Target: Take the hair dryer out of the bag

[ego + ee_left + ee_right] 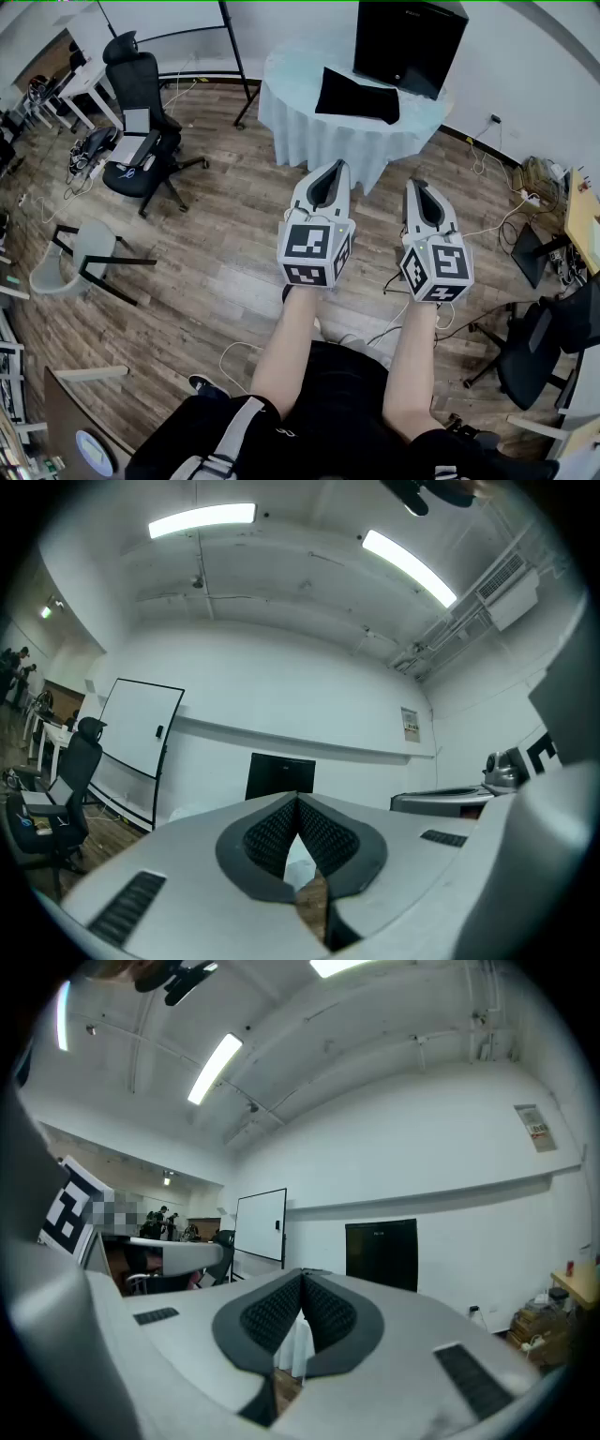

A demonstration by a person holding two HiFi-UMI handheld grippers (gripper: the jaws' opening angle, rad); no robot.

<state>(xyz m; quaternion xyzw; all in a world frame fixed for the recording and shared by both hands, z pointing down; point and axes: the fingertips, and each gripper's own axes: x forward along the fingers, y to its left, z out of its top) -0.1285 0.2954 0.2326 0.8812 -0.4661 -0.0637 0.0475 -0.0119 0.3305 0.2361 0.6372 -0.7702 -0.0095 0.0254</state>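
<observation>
A person is standing on a wooden floor (216, 262), facing a round table (281, 94) draped in a pale cloth and holding the left gripper (330, 176) and right gripper (427, 192) level and side by side, well short of it. Both pairs of jaws are pressed together with nothing between them. A flat black bag (356, 94) is lying on the tabletop just beside a tall black box (408, 42). The hair dryer is showing in no view and is presumably inside the bag, so the task looks not yet begun.

The risks are lying ahead. The bag looks soft and light, so a one-sided pull could be dragging it, or the loose cloth under it, toward the table's edge. A cord catching in the opening could be tugging the bag along with the dryer. Loose cables (236, 354) are trailing across the floor near the person's feet, and a step forward could be snagging them.
</observation>
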